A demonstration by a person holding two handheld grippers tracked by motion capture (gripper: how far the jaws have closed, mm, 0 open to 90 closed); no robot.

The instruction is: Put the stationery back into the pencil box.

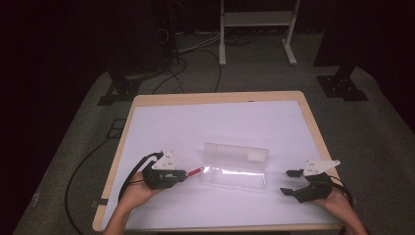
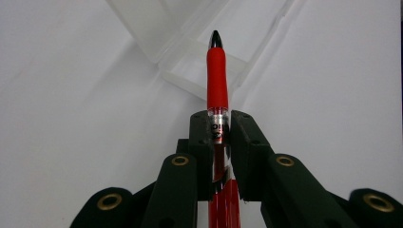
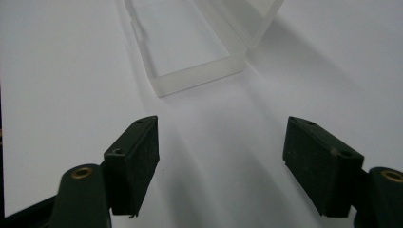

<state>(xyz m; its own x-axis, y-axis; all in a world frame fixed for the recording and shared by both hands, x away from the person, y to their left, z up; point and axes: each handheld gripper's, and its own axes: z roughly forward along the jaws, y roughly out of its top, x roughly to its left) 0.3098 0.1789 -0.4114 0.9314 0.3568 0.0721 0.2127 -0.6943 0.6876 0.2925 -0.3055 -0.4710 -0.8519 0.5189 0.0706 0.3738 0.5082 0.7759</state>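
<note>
A clear plastic case [image 1: 235,171] lies open at the middle of the white sheet, its lid standing up behind the tray. My left gripper [image 1: 185,174] is just left of the case, shut on a red pen [image 1: 195,172] whose tip points at the case's left end. In the left gripper view the red pen [image 2: 217,80] runs up between the black jaws, its dark tip over the case's corner [image 2: 190,71]. My right gripper [image 1: 289,182] rests open to the right of the case. In the right gripper view nothing lies between its pads [image 3: 135,164], and the case [image 3: 190,52] sits ahead.
The white sheet [image 1: 220,122] covers most of the wooden table [image 1: 311,117]. Cables trail off the table's left edge [image 1: 105,196]. Beyond the table stand dark stands and a white frame [image 1: 257,29] on the grey floor.
</note>
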